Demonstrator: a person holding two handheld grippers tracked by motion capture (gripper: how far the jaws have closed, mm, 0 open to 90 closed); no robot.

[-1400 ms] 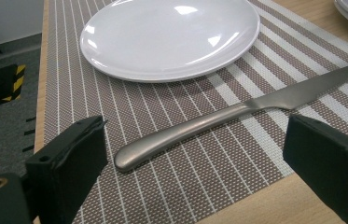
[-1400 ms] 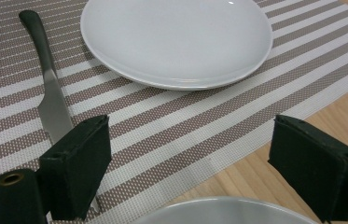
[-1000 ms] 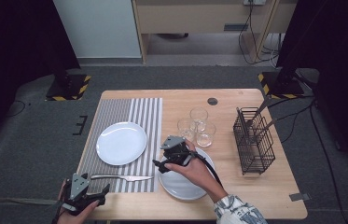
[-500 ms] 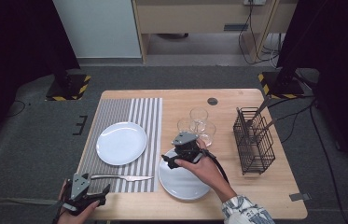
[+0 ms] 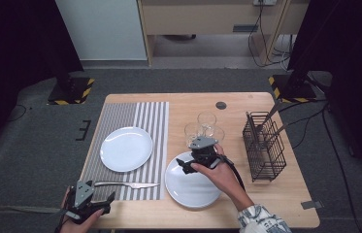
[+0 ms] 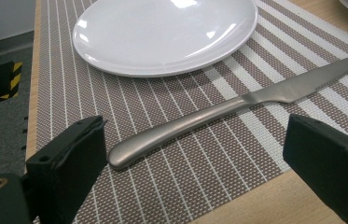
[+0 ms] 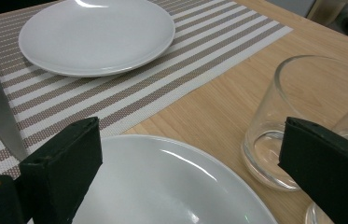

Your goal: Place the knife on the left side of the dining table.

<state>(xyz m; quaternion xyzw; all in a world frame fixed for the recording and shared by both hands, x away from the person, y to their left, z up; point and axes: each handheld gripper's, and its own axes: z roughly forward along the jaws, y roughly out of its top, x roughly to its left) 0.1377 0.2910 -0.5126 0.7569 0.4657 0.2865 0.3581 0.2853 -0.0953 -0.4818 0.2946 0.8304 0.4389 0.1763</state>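
Left gripper view, knife [image 6: 237,105] whole on mat [image 6: 69,93], right gripper view, glass [image 7: 297,116]

no words, labels, brands or numbers can be read on anything in these views.

Overhead light, even; surroundings dark. Glare spots on plate [image 6: 162,32]. Jaws blurred close to lens. High view soft.
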